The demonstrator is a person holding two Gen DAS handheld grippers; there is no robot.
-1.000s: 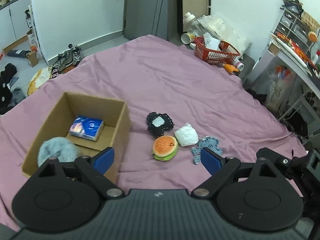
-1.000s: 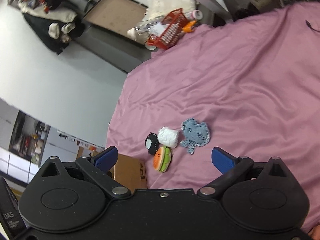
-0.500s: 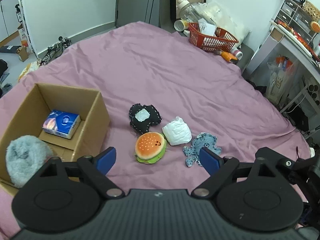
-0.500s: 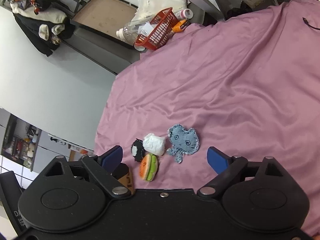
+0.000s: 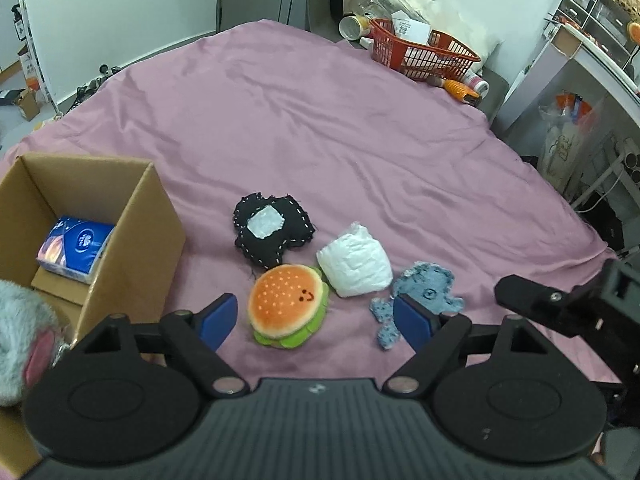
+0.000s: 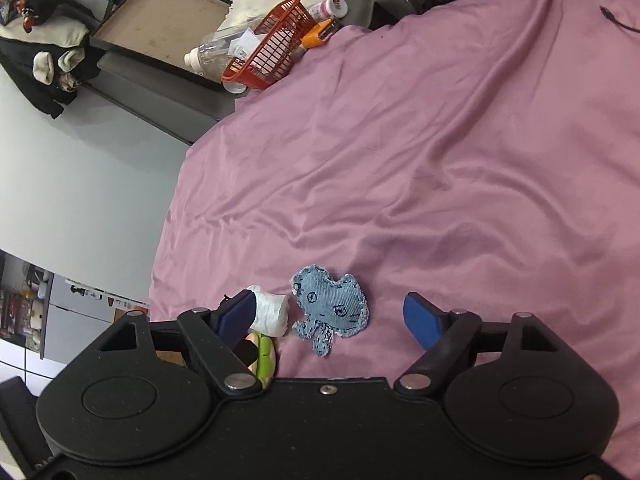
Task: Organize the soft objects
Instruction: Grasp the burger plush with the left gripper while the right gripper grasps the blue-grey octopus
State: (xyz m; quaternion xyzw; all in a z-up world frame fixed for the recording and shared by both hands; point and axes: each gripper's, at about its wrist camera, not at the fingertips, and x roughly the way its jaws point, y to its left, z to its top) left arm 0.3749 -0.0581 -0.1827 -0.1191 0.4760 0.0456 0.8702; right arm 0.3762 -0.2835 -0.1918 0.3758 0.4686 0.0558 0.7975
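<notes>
We see four soft things clustered on the purple bed sheet (image 5: 360, 140). The burger plush (image 5: 286, 308) lies nearest the left tool (image 5: 316, 320), sitting between its two blue fingers but with sheet showing on either side, so nothing is pinched. Those jaws stand apart and have just been closing a little. Behind the burger rests the black stitched cushion (image 5: 272, 232), touching or nearly touching it, and just to the right lies the white padded bundle (image 5: 354, 266). The blue denim octopus (image 5: 424, 288) lies flat beside the bundle, partly hidden by the left tool's right finger.

To the left stands the open cardboard box (image 5: 132, 240). Inside it we make out a blue tissue pack (image 5: 74, 248) on the bottom, and a grey furry thing (image 5: 20, 328) at the near edge; whether that lies wholly inside the box we cannot tell.

From the right wrist view, the right tool (image 6: 332, 318) has the octopus between its fingers, touching neither. Its jaws are apart too and have just been closing. Its left finger overlaps the white bundle in the picture; contact is unclear. A red basket (image 5: 424, 50) sits at the far edge of the bed.
</notes>
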